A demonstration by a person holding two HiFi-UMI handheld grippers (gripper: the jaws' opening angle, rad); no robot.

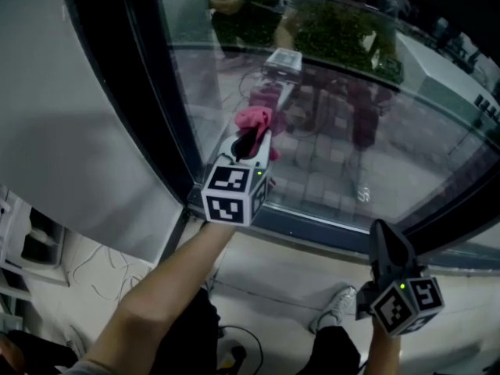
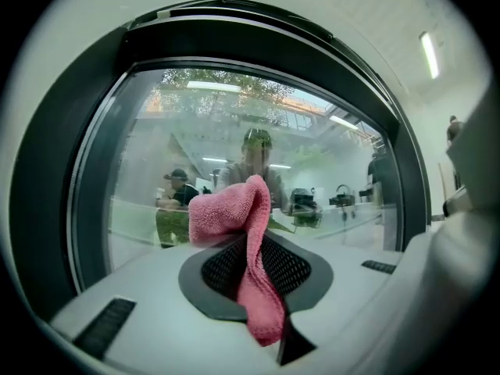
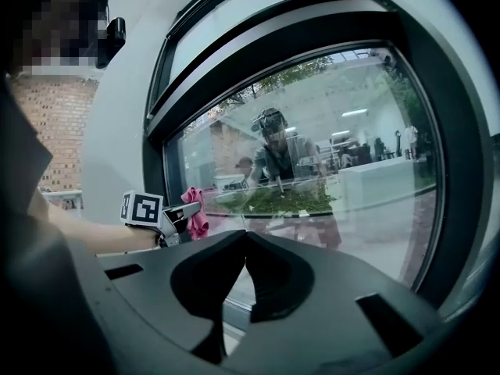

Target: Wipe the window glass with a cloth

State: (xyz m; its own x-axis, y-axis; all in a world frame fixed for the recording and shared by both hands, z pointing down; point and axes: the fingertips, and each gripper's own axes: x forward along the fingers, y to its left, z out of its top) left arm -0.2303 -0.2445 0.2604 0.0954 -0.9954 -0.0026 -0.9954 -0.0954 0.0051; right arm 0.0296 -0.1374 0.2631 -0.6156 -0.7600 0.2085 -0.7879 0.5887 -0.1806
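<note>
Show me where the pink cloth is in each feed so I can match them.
Head view: pink cloth left of centre, upper half, in the left gripper by the glass.
Left gripper view: dead centre, pinched between the jaws.
Right gripper view: small, left of centre, at the left gripper's tip.
Shared landmark: the dark window frame, its upright left of the cloth in all three.

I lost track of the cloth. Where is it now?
The cloth is clamped in the left gripper, raised by the glass near the window's lower left corner.
</note>
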